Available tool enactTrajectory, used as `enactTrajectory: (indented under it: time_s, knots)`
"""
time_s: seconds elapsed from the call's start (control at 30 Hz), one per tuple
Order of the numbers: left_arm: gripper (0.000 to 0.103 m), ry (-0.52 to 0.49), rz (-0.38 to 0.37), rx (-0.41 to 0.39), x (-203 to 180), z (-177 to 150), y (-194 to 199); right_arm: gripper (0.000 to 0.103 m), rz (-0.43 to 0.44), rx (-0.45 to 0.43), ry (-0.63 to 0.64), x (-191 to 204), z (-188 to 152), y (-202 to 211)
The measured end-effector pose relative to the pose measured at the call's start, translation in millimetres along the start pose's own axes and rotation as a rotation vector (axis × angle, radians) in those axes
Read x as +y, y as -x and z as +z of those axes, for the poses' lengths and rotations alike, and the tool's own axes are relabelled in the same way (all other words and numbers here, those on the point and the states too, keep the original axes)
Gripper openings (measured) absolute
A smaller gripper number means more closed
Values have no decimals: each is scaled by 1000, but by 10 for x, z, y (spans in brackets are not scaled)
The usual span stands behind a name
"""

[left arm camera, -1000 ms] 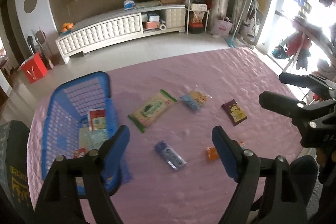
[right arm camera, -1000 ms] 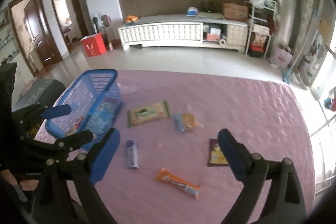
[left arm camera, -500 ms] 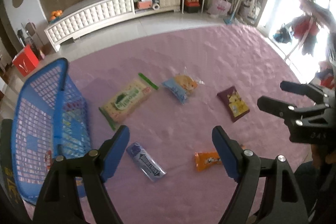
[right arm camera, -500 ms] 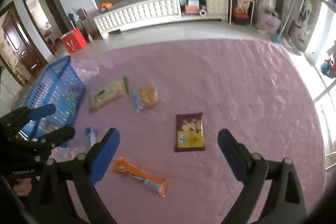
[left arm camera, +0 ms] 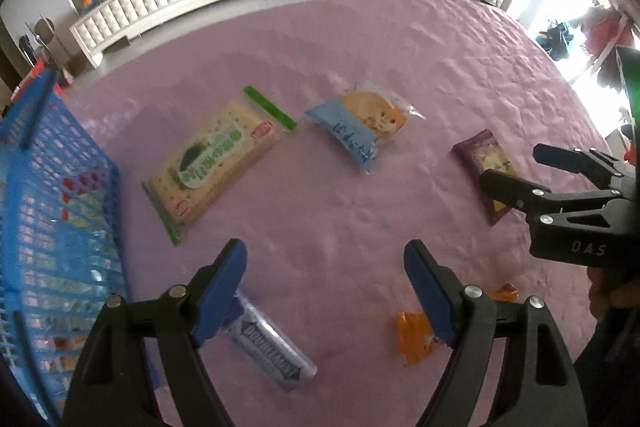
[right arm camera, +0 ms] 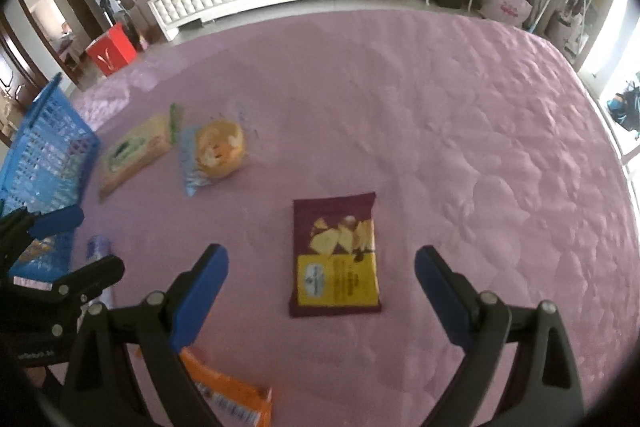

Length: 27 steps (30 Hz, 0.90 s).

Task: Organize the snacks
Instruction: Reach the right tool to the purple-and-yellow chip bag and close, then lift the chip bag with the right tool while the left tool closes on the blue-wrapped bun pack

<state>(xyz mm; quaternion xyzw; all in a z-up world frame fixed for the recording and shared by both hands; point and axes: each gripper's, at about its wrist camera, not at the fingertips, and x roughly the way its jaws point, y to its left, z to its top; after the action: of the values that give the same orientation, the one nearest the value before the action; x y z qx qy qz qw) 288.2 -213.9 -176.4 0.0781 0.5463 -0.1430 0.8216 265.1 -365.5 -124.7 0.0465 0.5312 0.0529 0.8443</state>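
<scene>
A wide pink quilted bed [right arm camera: 440,115] carries everything. At its left edge a blue basket [left arm camera: 48,227] stands, with packets already seen through its lattice wall. Five snacks are spread loose on the bed, to the right of the basket. The largest, a flat cracker pack [left arm camera: 212,167], is laid slantwise just beside the basket. Next to it a blue bun packet [left arm camera: 360,127] is found, and well to the right a maroon chip bag [right arm camera: 336,255].

The chip bag is framed squarely between the fingers of the right gripper [right arm camera: 320,283], which is seen wide open with nothing in it. The bag's long axis is pointed away from the gripper, along its line of sight, so the short width is presented across the open jaws.

The left gripper [left arm camera: 324,279] is likewise held open and empty. A silver-blue bar [left arm camera: 268,347] is partly hidden under its left finger, and an orange packet [left arm camera: 412,339] under its right finger; bare quilt is centred between them.

The chip bag is judged the likeliest pick, the right hand being much the nearer to it.
</scene>
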Motion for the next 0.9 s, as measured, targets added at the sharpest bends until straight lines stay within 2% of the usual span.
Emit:
enactTrajectory:
  time_s: [0.27,0.3,0.4,0.47,0.5,0.53,0.73,0.9]
  knots:
    - [79,14,-9,29,31,59,-228,94,-18,28,40,-19,-78,-145]
    - [79,15,-9,30,36,61,-239,88,-18,27,41,-23,-77,-161]
    - [79,23,-15,25,37,53,-231,79,-65,-2,86,8,-115,-149]
    - [79,32,-25,21,37,36,-219,68,-94,-22,121,28,-153,-128]
    - [79,33,-27,21,37,29,-217,56,-91,-31,126,35,-158,-113]
    - [79,31,-26,22,30,27,-213,53,-92,-36,133,41,-167,-99]
    - [79,-7,-8,0,-5,87,-124,51,-75,-49,139,-4,-194,-65]
    - [79,7,-20,-20,11,226,-71,51,-82,-85,126,86,-98,-7]
